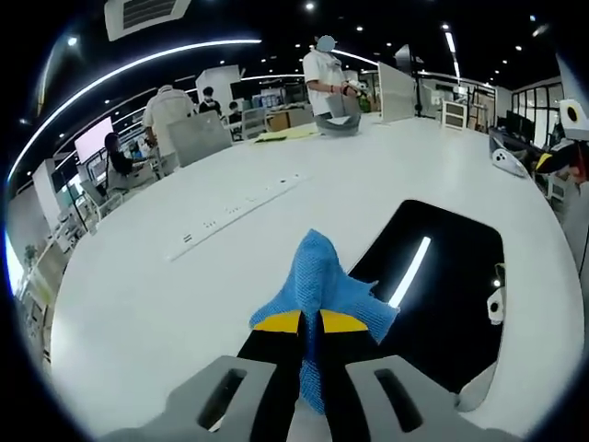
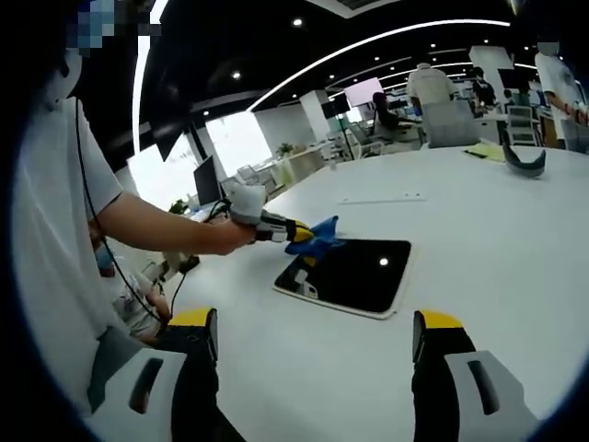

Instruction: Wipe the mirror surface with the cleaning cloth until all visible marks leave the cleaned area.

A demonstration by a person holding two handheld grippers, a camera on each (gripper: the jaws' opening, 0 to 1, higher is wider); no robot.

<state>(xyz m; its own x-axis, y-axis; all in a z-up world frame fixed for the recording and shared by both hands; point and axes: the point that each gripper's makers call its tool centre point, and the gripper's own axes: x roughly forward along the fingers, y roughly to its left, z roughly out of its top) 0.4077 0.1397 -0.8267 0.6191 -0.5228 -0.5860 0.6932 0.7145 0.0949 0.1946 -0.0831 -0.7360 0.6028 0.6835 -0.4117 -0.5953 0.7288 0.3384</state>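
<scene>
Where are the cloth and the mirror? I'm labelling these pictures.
cloth (image 1: 317, 276): left gripper view, middle of the blue fabric above the jaws.
mirror (image 2: 359, 272): right gripper view, centre of its dark glass.

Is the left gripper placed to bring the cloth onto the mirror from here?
Probably yes: the left gripper grips the blue cloth right beside the mirror, with nothing between them.
</scene>
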